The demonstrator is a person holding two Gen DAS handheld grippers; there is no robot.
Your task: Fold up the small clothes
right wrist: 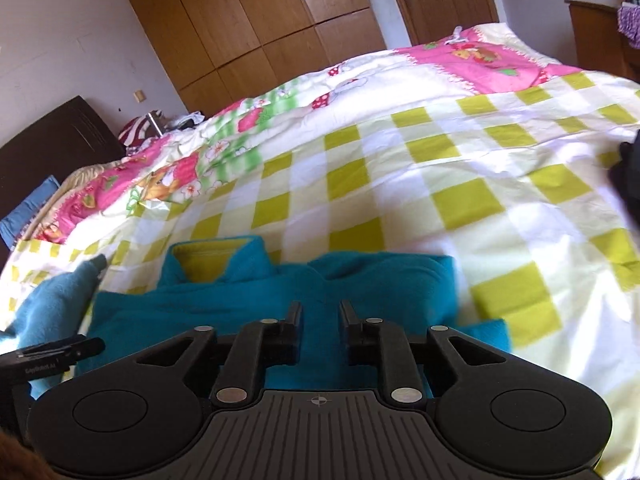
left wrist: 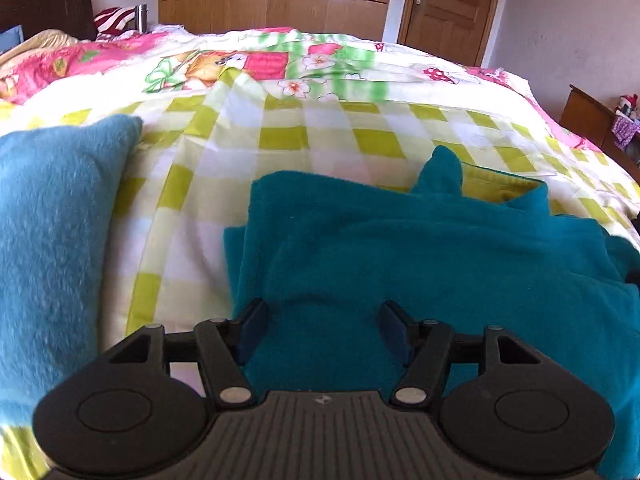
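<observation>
My left view cuts the light blue cloth (left wrist: 52,240) at its left edge, so I cannot see its shape. The teal garment (left wrist: 440,248) runs under my left gripper (left wrist: 322,330) and out at the right edge. In the right view a dark thing (right wrist: 630,176) at the right edge is too cut off to name. The far quilt (right wrist: 400,140) is blurred.
</observation>
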